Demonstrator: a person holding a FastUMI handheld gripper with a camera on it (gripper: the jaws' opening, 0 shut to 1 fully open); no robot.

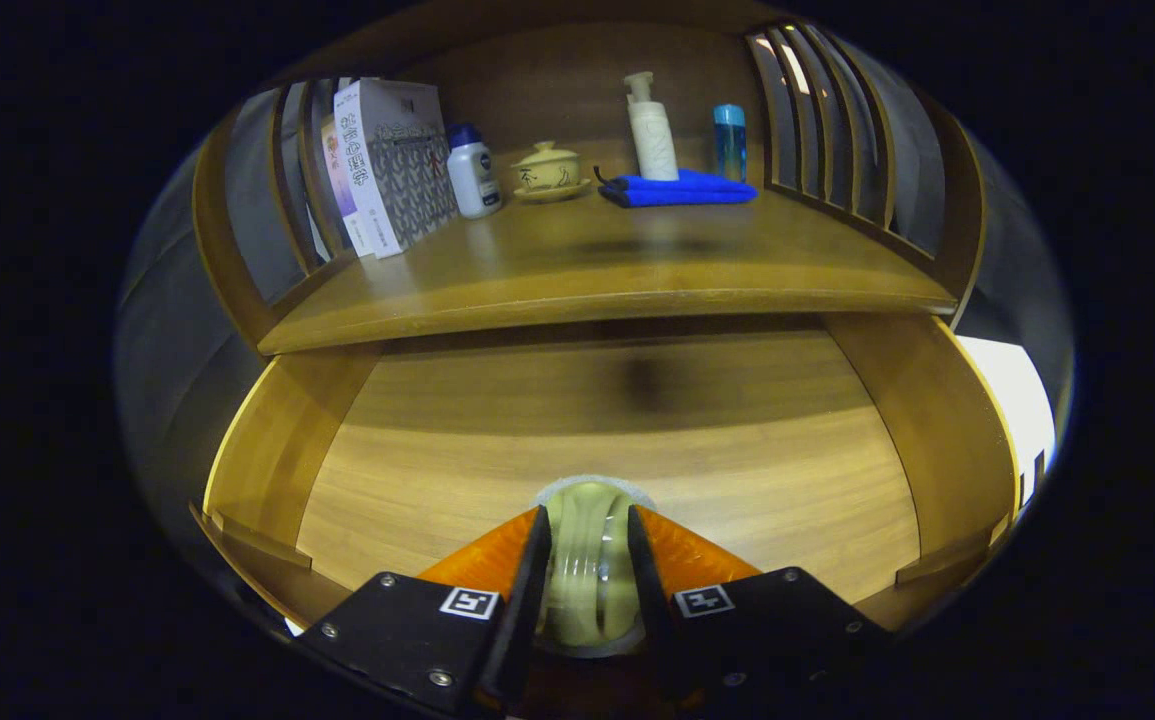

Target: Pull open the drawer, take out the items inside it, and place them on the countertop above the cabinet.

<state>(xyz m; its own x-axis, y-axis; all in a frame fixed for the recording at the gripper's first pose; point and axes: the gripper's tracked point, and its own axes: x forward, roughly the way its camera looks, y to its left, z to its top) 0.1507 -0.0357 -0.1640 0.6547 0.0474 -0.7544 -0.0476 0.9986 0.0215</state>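
My gripper (585, 540) is shut on a pale, translucent round item (585, 560), likely a small jar or roll, held between both fingers above the open wooden drawer (267, 470). The drawer's floor beyond the fingers is bare wood. Above the drawer runs the wooden countertop (577, 275). On it stand a white pump bottle (652, 130), a small blue bottle (729, 140), a folded blue cloth (682, 188), a lidded cream cup on a saucer (547, 170), a white bottle with a blue cap (472, 172) and books (387, 165).
Slatted wooden side panels (827, 120) close in the countertop on the left and right. The drawer's side walls (947, 440) flank the gripper. The front half of the countertop is bare wood.
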